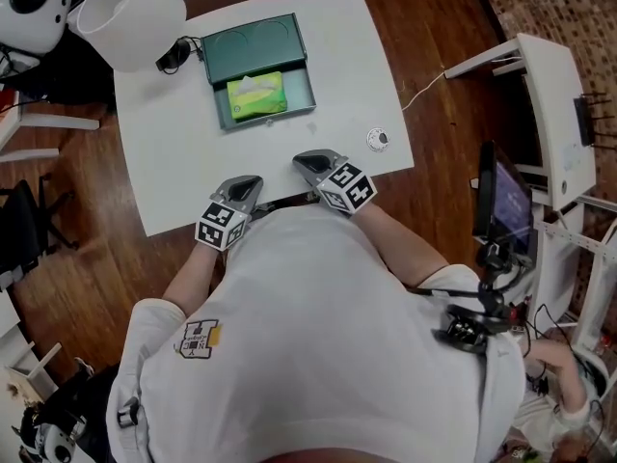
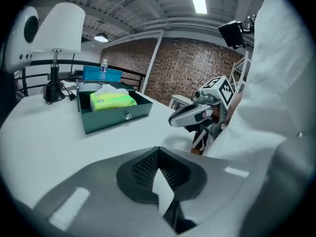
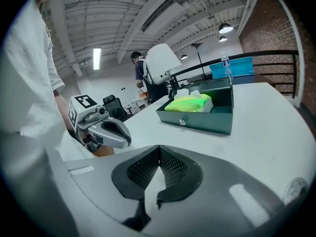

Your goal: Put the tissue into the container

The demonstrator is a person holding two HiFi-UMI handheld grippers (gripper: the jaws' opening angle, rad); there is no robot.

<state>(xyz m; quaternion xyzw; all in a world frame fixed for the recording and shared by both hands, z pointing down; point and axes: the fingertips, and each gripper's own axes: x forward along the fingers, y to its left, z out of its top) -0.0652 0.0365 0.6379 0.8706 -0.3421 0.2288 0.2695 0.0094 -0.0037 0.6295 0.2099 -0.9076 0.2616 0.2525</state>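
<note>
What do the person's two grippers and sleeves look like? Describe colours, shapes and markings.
The left gripper and right gripper share silver-grey rounded shells, black ribbed pads, and a white cube with black square markers. The person wears a white short-sleeved T-shirt.

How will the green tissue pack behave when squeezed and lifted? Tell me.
The tissue pack looks like a soft wrapped packet, so it probably dents rather than staying stiff. White tissue pokes from its top, suggesting light contents. Lying flat in the container, it shouldn't roll.
</note>
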